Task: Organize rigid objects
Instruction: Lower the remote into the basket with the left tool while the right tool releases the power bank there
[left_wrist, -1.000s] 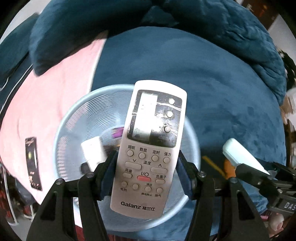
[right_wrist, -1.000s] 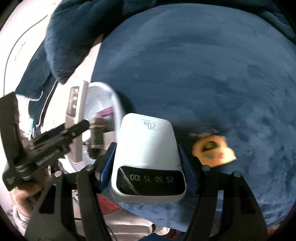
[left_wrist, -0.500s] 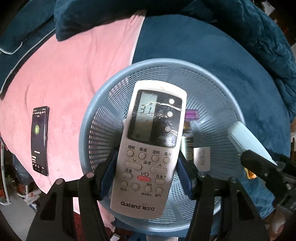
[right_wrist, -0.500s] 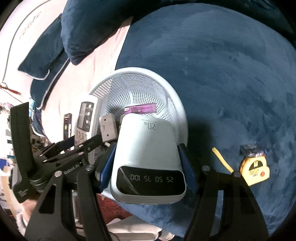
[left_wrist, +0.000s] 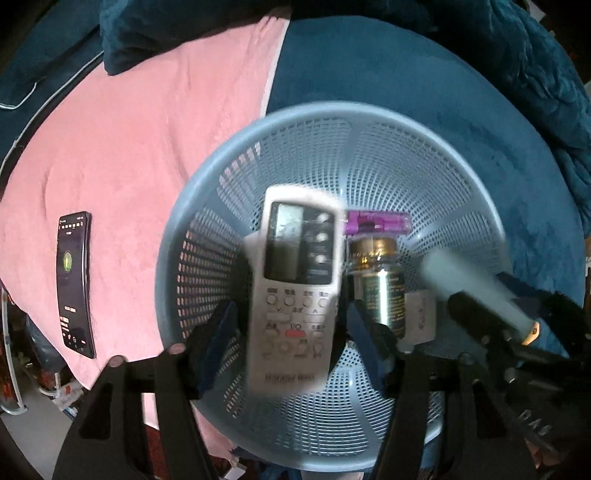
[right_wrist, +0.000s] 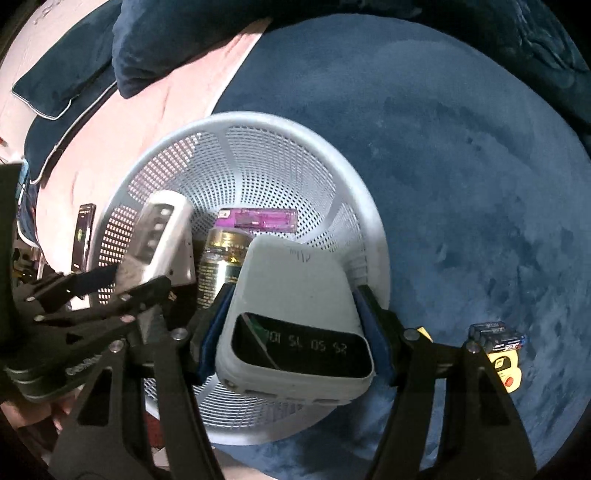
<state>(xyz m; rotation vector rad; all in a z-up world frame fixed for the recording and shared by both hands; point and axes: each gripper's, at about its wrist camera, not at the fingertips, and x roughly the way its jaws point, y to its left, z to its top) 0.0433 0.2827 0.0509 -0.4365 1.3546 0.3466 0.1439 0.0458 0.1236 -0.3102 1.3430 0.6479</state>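
My left gripper (left_wrist: 291, 325) hangs over the pale blue mesh basket (left_wrist: 369, 110) with its jaws opening. The white remote control (left_wrist: 295, 266) is between them, blurred, with a gap to each pad. It shows again in the right wrist view as the remote (right_wrist: 159, 236) inside the basket (right_wrist: 369, 206). My right gripper (right_wrist: 291, 317) is shut on a white power bank (right_wrist: 291, 295) above the basket's right side. A gold-capped dark bottle (left_wrist: 376, 288) and a purple case (left_wrist: 376, 223) lie in the basket.
The basket sits on a blue plush cover beside a pink blanket. On the blanket lies a black phone (left_wrist: 74, 280). A yellow tape measure (right_wrist: 506, 369) and a dark battery pack (right_wrist: 495, 334) lie on the blue cover to the right. Dark pillows lie at the back.
The left jaws have spread and the remote has come loose, sitting lower and blurred. The right gripper has carried the power bank leftward over the basket's edge.
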